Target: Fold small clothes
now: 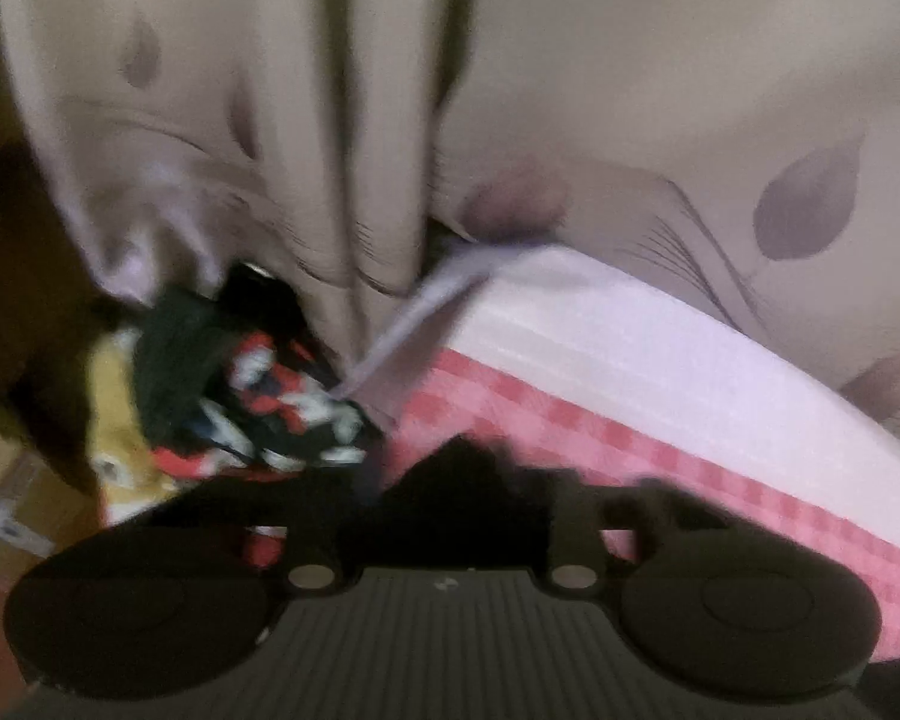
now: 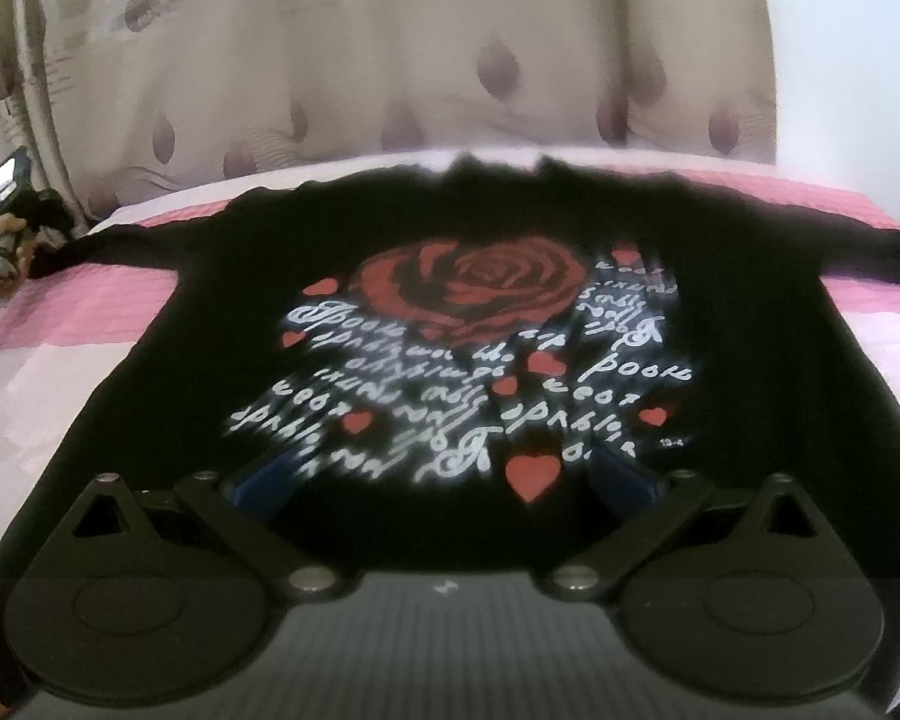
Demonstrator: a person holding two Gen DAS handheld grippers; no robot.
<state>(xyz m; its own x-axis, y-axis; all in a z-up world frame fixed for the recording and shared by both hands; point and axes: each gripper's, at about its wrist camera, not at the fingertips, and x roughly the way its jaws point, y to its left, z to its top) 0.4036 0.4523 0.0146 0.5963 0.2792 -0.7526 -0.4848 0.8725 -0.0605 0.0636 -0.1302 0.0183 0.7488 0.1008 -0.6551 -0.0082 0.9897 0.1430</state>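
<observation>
A black T-shirt (image 2: 450,324) with a red rose, red hearts and white script lies spread flat on the pink checked bed cover (image 2: 108,300), sleeves out to both sides. My right gripper (image 2: 444,468) hovers low over its near hem, jaws wide open, blue fingers (image 2: 270,471) over the cloth, holding nothing. My left gripper (image 1: 468,468) is at the bed's left edge; its dark fingertips meet, pinched on black cloth of the shirt's sleeve (image 1: 468,480). It also shows in the right wrist view (image 2: 12,204) by the left sleeve end.
A pile of other clothes (image 1: 258,396), dark green, yellow and red-white patterned, lies off the bed's corner. A beige curtain (image 2: 450,60) with leaf prints hangs behind the bed. A white sheet edge (image 1: 660,354) borders the pink cover.
</observation>
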